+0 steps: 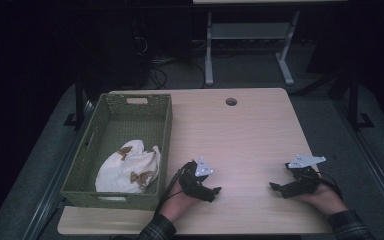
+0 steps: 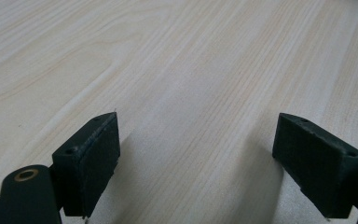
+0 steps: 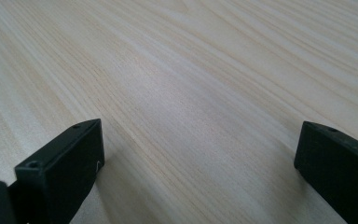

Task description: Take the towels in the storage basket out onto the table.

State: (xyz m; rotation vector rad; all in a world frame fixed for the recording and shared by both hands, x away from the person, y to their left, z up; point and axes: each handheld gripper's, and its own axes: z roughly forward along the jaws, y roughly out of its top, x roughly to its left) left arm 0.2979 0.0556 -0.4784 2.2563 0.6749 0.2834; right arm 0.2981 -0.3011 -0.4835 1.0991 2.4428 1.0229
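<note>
High view, entry one: left hand-held gripper [image 1: 214, 192] and right hand-held gripper [image 1: 275, 187] rest low on the bench [image 1: 250, 130], near its front edge, pointing toward each other and well apart. Each is held in a hand whose plaid sleeve enters from the bottom.

Entry two: green woven basket [image 1: 166, 127] at the left side of the bench. Inside it, toward the near end, lies a crumpled white cloth with brown markings [image 1: 127, 167]. The left hand-held gripper is the nearer of the two, just beside the basket's right wall but apart from it and from the cloth.

Entry three, left gripper view: jaws spread wide, nothing between them, bare wood grain of the bench beneath.

Entry four, right gripper view: jaws likewise spread wide and empty over bare wood.

Step in hand, as a judgement: both tools sit at rest with the cloth lodged in the basket, so this reads as either a start or a finish pose; the dim light leaves the cloth's folds hard to read, and it may be more than one piece.

Next move, if the cloth is to be handled: the left tool must lift, clear the basket's right wall, descend over the cloth and close on a raised fold
</note>
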